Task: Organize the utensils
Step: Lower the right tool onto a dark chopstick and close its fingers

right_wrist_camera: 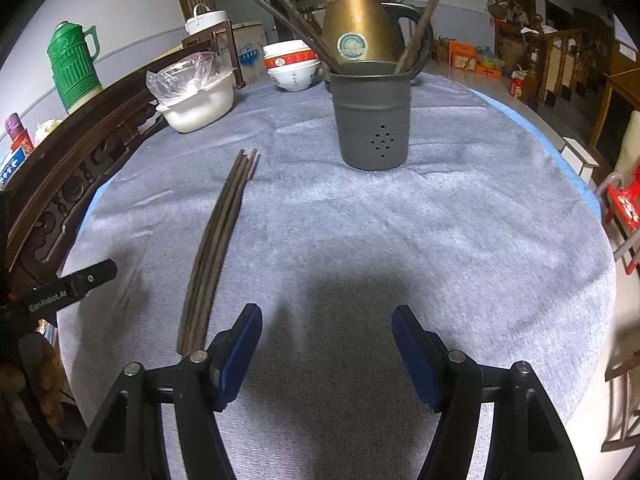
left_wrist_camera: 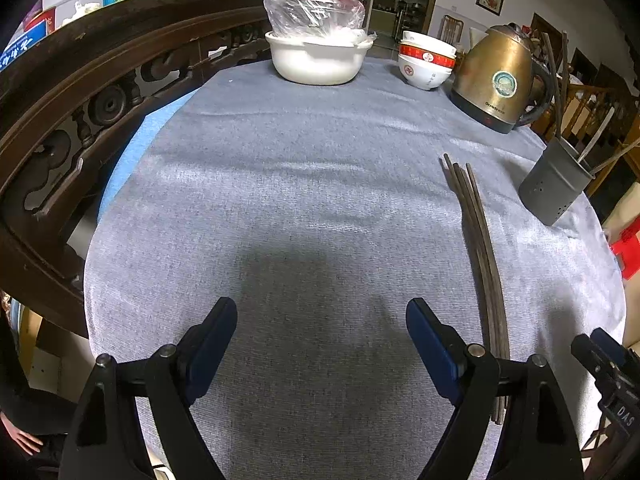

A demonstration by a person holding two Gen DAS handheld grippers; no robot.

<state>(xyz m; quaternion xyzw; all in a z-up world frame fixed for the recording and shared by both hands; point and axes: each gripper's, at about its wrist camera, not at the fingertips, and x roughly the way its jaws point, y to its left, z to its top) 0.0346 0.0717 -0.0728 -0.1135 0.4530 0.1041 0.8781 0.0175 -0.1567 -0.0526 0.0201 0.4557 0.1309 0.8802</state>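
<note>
Several dark wooden chopsticks (left_wrist_camera: 478, 248) lie bundled flat on the grey tablecloth; they also show in the right wrist view (right_wrist_camera: 216, 240). A grey utensil holder (right_wrist_camera: 372, 116) stands upright beyond them with a few chopsticks and utensils in it; it also shows at the right of the left wrist view (left_wrist_camera: 554, 184). My left gripper (left_wrist_camera: 322, 312) is open and empty, just left of the chopsticks' near ends. My right gripper (right_wrist_camera: 326, 318) is open and empty, just right of the chopsticks and well short of the holder.
A brass kettle (right_wrist_camera: 360, 28), stacked red-and-white bowls (right_wrist_camera: 292, 64) and a white pot with a plastic bag (right_wrist_camera: 200, 100) stand at the far side. A carved dark wood rail (left_wrist_camera: 80, 112) runs along the left edge. A red chair (right_wrist_camera: 624, 204) is at the right.
</note>
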